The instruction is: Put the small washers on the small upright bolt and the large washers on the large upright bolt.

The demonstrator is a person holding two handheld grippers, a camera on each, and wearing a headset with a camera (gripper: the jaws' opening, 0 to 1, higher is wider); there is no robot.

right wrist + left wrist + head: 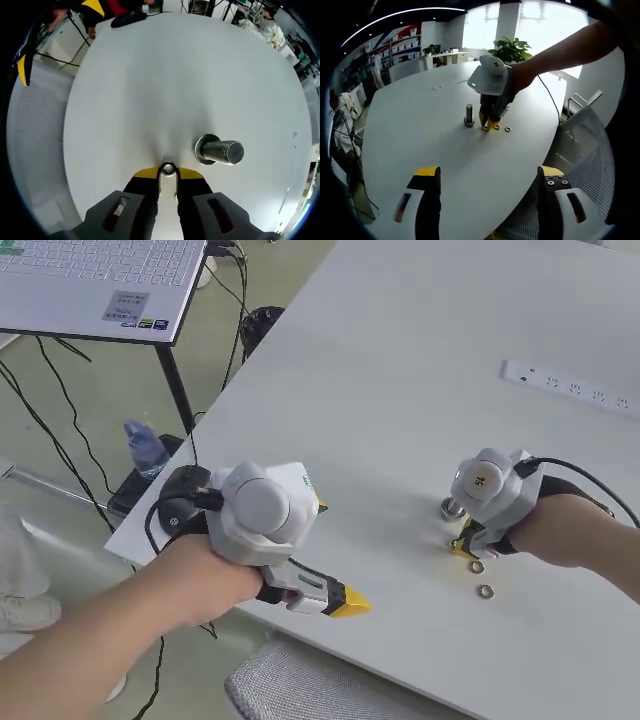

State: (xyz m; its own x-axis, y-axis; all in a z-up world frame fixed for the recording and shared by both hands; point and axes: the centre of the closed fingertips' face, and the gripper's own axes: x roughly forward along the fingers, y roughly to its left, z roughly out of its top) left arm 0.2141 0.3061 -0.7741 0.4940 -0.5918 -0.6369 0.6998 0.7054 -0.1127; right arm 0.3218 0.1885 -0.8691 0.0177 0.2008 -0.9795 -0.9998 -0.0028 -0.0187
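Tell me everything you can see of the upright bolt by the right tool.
The bolt is grey metal with a threaded shank, standing upright on a wider round base on the white table. Whether that base is its head or a washer is unclear. It stands free beside the right tool, whose tips pinch a small washer.

Head view looks down; all views share the bolt (452,507).

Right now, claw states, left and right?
Left claw: open, empty.
Right claw: shut on a washer.
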